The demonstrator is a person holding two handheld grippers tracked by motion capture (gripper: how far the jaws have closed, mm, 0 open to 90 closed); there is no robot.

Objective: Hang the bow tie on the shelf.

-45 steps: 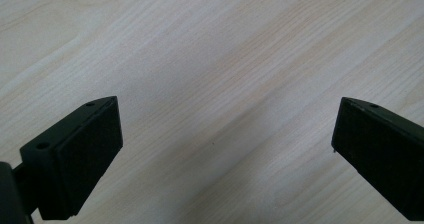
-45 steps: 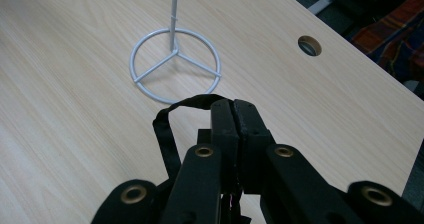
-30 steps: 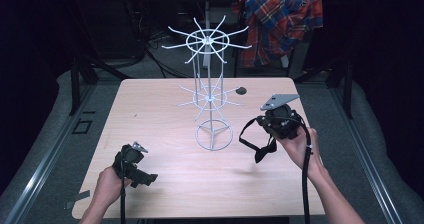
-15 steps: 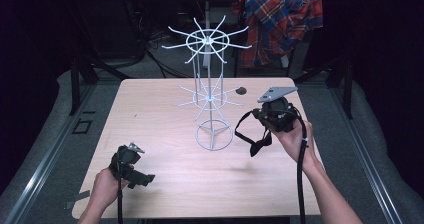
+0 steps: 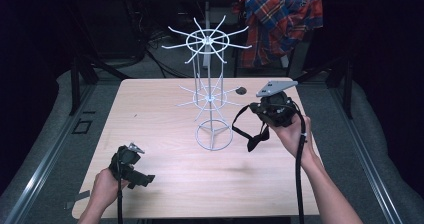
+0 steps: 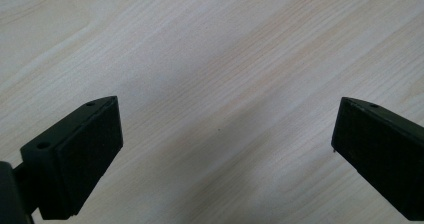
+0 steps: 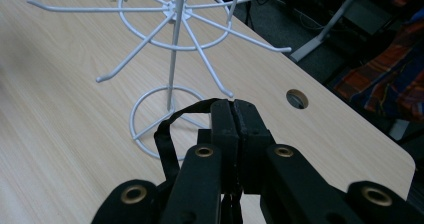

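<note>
The right gripper (image 5: 272,115) pinches a black strap (image 5: 248,131) tight, just right of the white wire rack (image 5: 210,91). The left gripper (image 6: 227,151) is wide and holds nothing, low in front of the rack. The dangling loop could snag a lower hook and tip the rack.

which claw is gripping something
The right claw, shut on a black strap; the left claw is wide open over bare table.

No text, label or number seems readable anywhere, though lighting is dim
</note>
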